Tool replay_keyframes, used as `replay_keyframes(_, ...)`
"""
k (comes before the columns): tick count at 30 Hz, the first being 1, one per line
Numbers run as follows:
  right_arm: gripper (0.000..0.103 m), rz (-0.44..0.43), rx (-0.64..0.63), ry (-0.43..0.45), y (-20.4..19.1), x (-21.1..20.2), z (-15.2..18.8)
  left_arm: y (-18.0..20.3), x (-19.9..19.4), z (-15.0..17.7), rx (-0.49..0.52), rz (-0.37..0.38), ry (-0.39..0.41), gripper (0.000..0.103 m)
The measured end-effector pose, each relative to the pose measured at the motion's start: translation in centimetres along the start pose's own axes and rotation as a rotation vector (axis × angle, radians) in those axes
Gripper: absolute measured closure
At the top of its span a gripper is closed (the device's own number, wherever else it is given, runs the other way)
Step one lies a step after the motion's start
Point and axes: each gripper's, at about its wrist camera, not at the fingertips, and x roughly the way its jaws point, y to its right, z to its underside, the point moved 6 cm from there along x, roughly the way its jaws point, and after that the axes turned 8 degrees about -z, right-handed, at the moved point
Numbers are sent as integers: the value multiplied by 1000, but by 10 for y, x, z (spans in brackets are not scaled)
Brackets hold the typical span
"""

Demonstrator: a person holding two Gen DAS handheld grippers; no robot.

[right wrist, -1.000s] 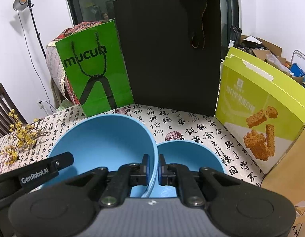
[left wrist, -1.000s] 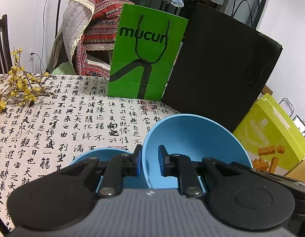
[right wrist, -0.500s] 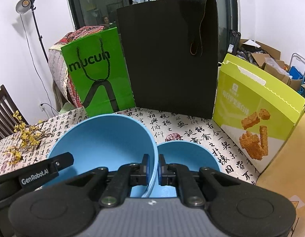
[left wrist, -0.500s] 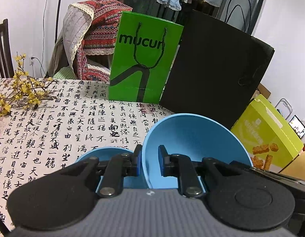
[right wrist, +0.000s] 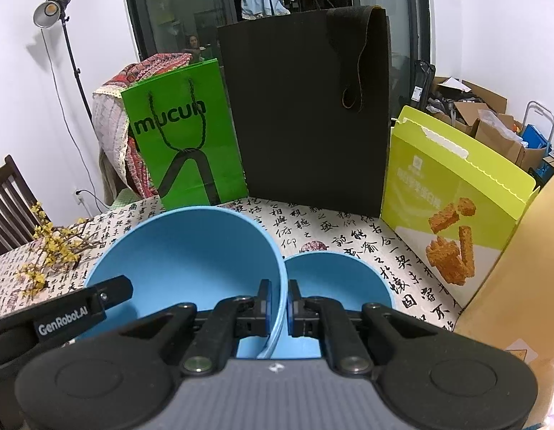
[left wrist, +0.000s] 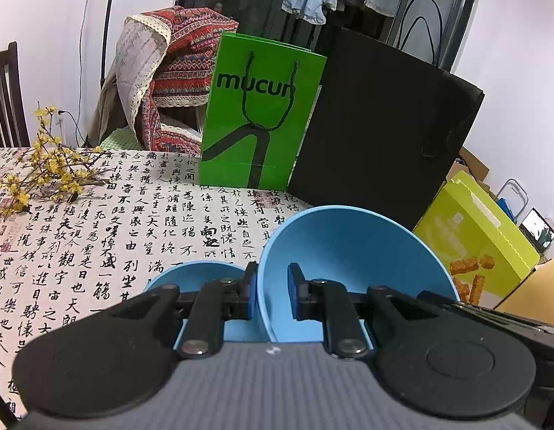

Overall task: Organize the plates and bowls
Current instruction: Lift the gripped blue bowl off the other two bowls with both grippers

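Note:
A large blue bowl [left wrist: 352, 261] is held up above the table by both grippers. My left gripper [left wrist: 271, 295] is shut on its left rim. My right gripper [right wrist: 277, 302] is shut on its right rim; the bowl also shows in the right wrist view [right wrist: 190, 251]. A smaller blue bowl [right wrist: 334, 276] sits on the table beneath and beside it, and also shows in the left wrist view [left wrist: 198, 277]. The left gripper's body [right wrist: 61, 317] shows at the left of the right wrist view.
The table has a calligraphy-print cloth [left wrist: 97, 236]. A green paper bag [left wrist: 259, 114], a black bag [left wrist: 380, 143] and a yellow-green snack box [right wrist: 452, 200] stand at the back. Yellow flower twigs [left wrist: 43, 172] lie left. A cardboard box [right wrist: 520, 279] stands right.
Both grippers have risen with the large bowl; the table and the bags sit lower and farther in view. The small bowl has stayed on the table.

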Motion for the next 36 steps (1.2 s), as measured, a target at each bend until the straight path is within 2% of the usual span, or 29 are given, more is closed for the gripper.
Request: replay_keyframes(36,95,9,9,42,-10,-63,36,-4,-62,33,30,10,28,86)
